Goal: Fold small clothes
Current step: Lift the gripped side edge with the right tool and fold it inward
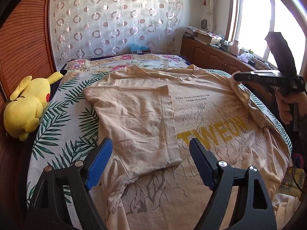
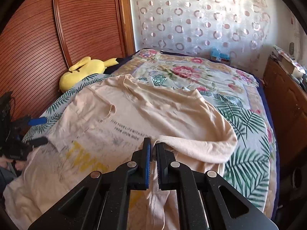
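The bed carries my beige T-shirt, spread flat with one side folded over. My left gripper hovers wide apart above it, holding nothing. My right gripper is clamped on the shirt's edge, lifting it.

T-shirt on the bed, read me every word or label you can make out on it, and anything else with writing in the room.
"FUSE YOUR LIFE WITH ACTION" on the T-shirt, small dark print, upper chest.
"FROM UPON HIGH" directly below it.
"TWEUN" in big yellow letters lower down; the end is hidden under a fold of cloth, so the word may run on.
Boxes on the cabinet: too small to read.
In the right wrist view the shirt's print is blurred.
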`<action>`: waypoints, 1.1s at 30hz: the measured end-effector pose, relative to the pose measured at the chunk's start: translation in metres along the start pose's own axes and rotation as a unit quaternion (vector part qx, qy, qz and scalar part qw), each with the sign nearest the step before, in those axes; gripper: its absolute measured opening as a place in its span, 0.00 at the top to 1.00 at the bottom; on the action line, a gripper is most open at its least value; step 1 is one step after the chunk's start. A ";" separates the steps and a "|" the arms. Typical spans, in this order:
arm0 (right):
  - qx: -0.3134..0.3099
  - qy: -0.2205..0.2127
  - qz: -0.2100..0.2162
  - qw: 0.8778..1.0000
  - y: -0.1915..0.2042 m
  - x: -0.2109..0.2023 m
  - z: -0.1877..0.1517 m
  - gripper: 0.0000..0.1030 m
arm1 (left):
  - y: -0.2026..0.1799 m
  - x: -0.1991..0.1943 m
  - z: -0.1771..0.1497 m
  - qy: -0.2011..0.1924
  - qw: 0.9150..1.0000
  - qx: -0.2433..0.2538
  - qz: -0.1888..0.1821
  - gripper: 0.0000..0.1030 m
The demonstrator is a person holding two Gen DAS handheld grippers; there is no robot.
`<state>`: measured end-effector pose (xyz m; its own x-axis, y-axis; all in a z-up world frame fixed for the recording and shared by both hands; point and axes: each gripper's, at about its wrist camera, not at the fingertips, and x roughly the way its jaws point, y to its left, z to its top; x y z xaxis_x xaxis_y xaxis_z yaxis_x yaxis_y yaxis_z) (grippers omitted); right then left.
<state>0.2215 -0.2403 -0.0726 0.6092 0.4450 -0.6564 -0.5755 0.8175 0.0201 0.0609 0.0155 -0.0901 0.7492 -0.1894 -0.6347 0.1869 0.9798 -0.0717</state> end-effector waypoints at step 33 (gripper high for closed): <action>-0.042 0.066 -0.022 0.997 0.037 -0.017 -0.106 0.95 | 0.007 -0.003 -0.001 -0.003 1.000 -0.012 0.002 0.19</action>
<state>0.1321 -0.2561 -0.1406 0.5606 0.3523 -0.7494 -0.5971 0.7990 -0.0711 0.0594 0.0228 -0.0896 0.7534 -0.1862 -0.6307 0.1695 0.9817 -0.0872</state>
